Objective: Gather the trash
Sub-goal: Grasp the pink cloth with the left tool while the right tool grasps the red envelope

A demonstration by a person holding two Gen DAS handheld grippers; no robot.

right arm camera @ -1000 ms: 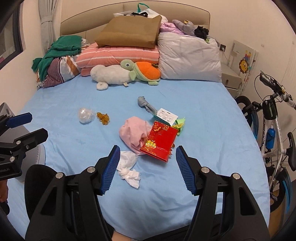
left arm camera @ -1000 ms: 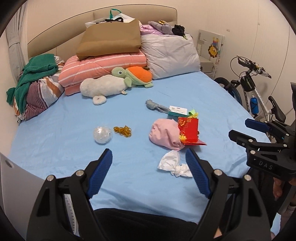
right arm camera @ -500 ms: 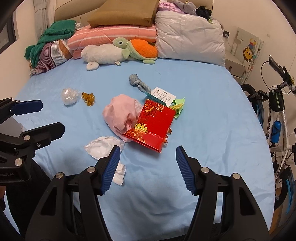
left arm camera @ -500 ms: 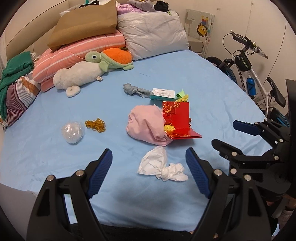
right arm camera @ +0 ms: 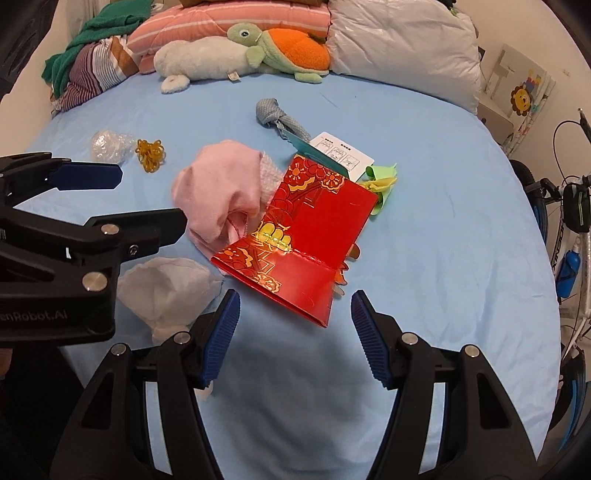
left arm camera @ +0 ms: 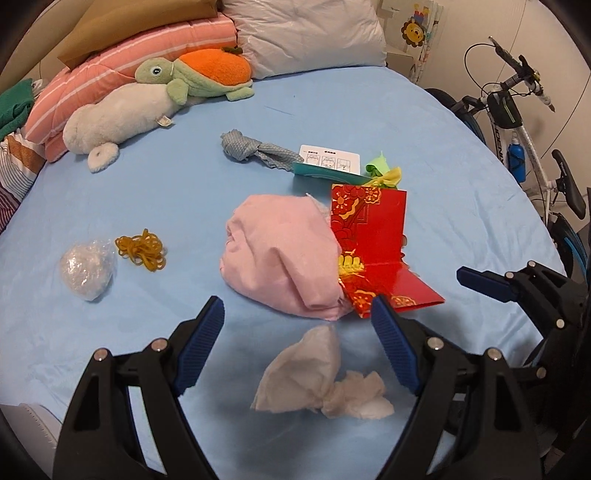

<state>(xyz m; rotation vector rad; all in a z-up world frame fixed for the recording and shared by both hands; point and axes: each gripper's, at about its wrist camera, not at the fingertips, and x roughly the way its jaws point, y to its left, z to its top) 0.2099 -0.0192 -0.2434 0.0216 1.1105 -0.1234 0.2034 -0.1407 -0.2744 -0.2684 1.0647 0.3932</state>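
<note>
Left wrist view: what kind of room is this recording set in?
Most likely a bedroom at home. A bed with a blue sheet fills the view, pillows and a plush turtle lie at its head, and a bicycle is parked beside it.

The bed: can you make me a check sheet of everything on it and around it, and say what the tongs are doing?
Surface: blue bed sheet, wrinkled.
Job's things: crumpled tissue between the left tongs' fingers, not gripped; red envelope partly on a pink cloth; plastic wrap ball; rubber bands; green and yellow paper scraps; white card.
Clutter: knotted grey sock, turtle toy, white plush, pillows.
Grippers: left tongs open; right tongs open, empty, near the envelope's edge.
Cables: nothing seen.
Surroundings: bicycle, lion picture.
</note>
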